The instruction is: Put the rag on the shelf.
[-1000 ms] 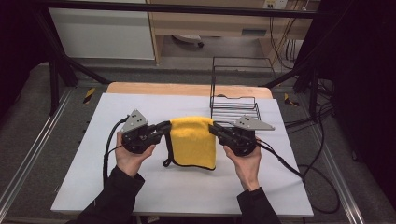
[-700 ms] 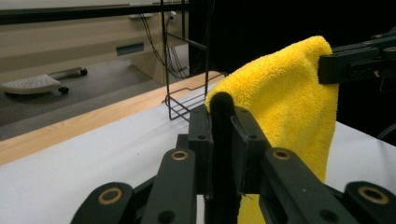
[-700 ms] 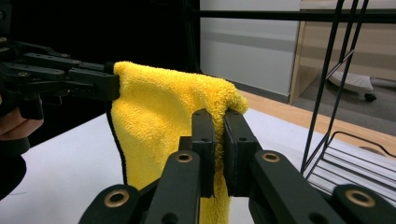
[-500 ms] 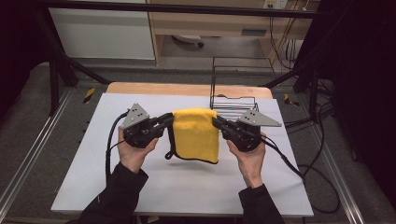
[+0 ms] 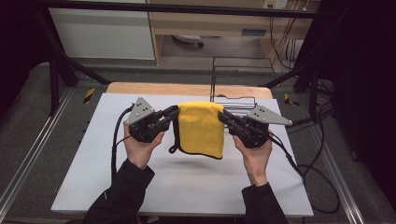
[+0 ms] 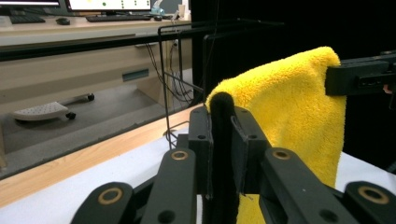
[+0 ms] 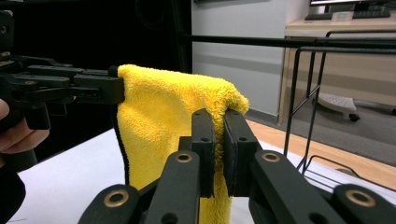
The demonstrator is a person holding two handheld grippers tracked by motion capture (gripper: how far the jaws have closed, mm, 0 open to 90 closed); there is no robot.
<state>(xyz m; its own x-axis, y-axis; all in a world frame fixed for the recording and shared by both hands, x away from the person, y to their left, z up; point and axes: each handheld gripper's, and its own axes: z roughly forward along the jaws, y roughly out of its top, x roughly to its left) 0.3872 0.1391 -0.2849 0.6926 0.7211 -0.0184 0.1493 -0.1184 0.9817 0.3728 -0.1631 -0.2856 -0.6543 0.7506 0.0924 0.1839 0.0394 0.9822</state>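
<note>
High view: the yellow cloth (image 5: 201, 128) hung above the white table top (image 5: 93, 186), clear of the surface, with its shadow on the table below it. The left gripper (image 5: 173, 112) held its upper left corner and the right gripper (image 5: 222, 115) its upper right corner. The cloth was folded double and draped down between the two tools, its dark edging visible along the left side and bottom. The black wire rack (image 5: 236, 84) stood at the far edge of the table, just behind the right gripper.

Left gripper view: the left gripper (image 6: 225, 140) was clamped shut on the black-trimmed edge of the cloth (image 6: 289, 107), the hem standing up between the jaws. This was not discernible from above. The right gripper (image 6: 359, 77) showed at the far corner, biting the cloth from the other side. The rack (image 6: 187, 70) rose behind.

Right gripper view: the right gripper (image 7: 217, 140) was closed on a fold of the cloth (image 7: 159, 126), plush pile bulging over the jaw tips. The left gripper (image 7: 109, 88) pinched the opposite top corner, with part of a hand (image 7: 18, 133) beside it. Rack uprights (image 7: 303, 93) stood to the right.
</note>
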